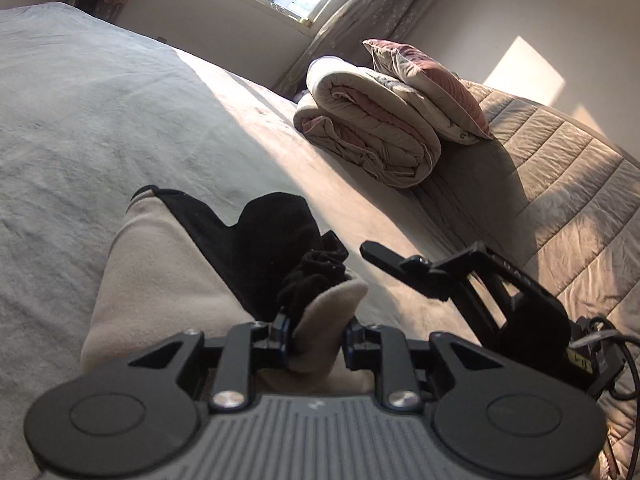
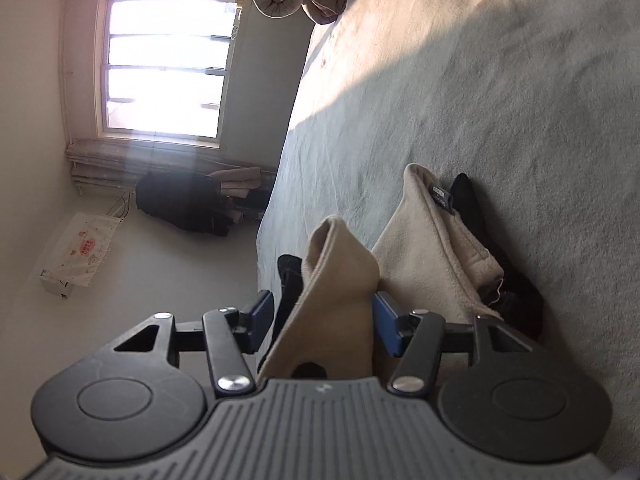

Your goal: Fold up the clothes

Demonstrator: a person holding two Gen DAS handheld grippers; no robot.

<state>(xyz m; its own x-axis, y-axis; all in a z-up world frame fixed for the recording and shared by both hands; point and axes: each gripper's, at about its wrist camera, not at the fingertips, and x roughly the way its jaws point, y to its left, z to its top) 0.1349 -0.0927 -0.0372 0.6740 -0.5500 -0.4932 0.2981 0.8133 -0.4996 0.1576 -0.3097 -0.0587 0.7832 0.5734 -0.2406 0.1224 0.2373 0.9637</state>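
A beige fleece garment [image 1: 160, 280] with a black inner part [image 1: 264, 240] lies on the grey bed sheet [image 1: 100, 120]. My left gripper [image 1: 316, 334] is shut on a raised beige fold of it, and the cloth fills the gap between the pads. In the right wrist view the same garment [image 2: 432, 248] lies on the sheet [image 2: 500, 100]. My right gripper [image 2: 324, 320] stands open around a tented beige fold [image 2: 336, 280]; the left pad is clear of the cloth. A finger [image 1: 380, 256] of the right gripper shows just right of the left one.
A rolled duvet [image 1: 368, 128] with a pillow [image 1: 424, 80] on it lies at the far side of the bed, by a quilted cover [image 1: 560, 184]. The window [image 2: 164, 68], a dark clothes pile [image 2: 180, 200] and a box [image 2: 76, 264] are beyond the bed edge.
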